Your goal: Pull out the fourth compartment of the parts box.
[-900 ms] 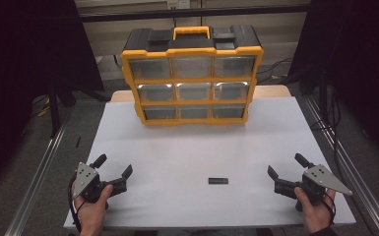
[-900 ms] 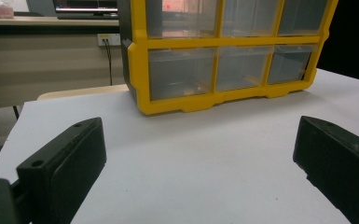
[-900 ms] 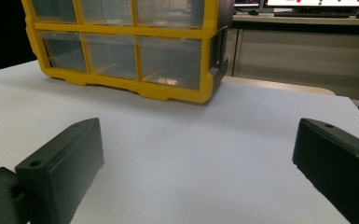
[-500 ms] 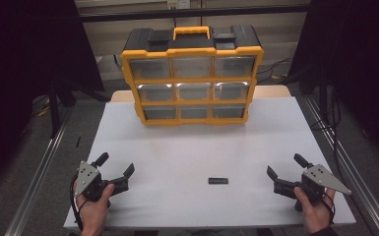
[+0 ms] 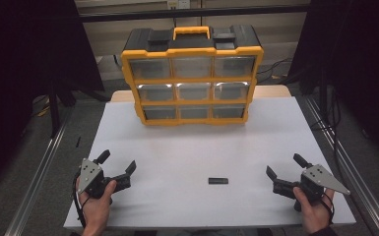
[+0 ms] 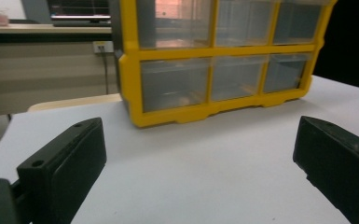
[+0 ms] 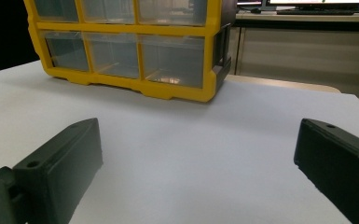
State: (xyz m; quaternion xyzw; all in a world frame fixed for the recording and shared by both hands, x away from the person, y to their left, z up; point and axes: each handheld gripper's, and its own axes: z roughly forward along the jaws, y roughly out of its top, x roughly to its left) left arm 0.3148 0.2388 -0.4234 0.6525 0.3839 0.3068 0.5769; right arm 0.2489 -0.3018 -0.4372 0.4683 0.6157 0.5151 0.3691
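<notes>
High view: the left gripper (image 5: 115, 166) and the right gripper (image 5: 285, 168) rest at the near edge of the bench (image 5: 192, 147), each with its jaws spread wide and holding nothing. A small black bar (image 5: 218, 180) lies flat on the white surface between the two grippers, nearer the right one and slightly behind the line of its jaw tips, touching neither. It looks rigid, thin and light, probably moulded plastic or metal with a matt finish; judged from its low profile, it is best taken across its short width at mid-length, with the jaw tips lowered close to the bench, since a smooth thin piece may skid or tip out. Well ahead of both jaw pairs stands a yellow organiser case (image 5: 192, 73) with a black top, a yellow carry handle and nine clear drawers. Left gripper view: the black, blocky jaws stand far apart over bare matt white surface; the organiser case (image 6: 219, 70) is ahead of them. Right gripper view: the jaws are likewise spread, with the organiser case (image 7: 130, 51) ahead and towards the left jaw.
</notes>
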